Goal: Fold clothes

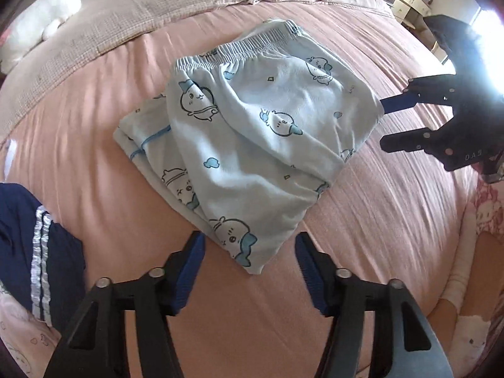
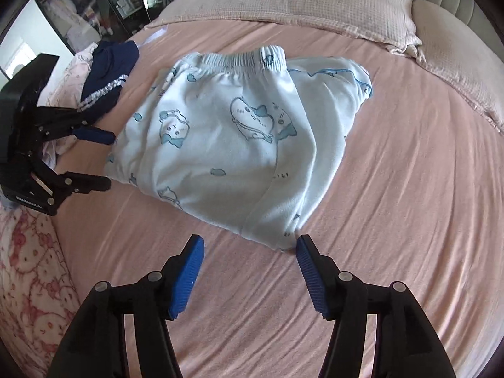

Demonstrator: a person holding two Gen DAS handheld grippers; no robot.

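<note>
A pair of pale blue pyjama pants [image 1: 252, 132] printed with cartoon animals lies folded on the pink bed sheet [image 1: 378, 226], its elastic waistband on the far side. My left gripper [image 1: 250, 239] is open, and the near corner of the pants lies between its blue pads without being pressed. In the right wrist view the same pants [image 2: 226, 145] fill the middle. My right gripper [image 2: 250, 241] is open there, with a corner of the pants just beside its right pad [image 2: 310, 271]. Each gripper shows in the other's view, the right gripper [image 1: 397, 124] and the left gripper [image 2: 104, 160], both at the pants' edges.
A navy garment with silver stripes [image 1: 31, 236] lies at the left of the bed. Beige pillows [image 2: 299, 6] and a white plush toy [image 1: 47, 9] are at the headboard. A person's sock-clad leg [image 1: 456, 283] and pink printed clothing [image 2: 28, 267] are at the bed's near side.
</note>
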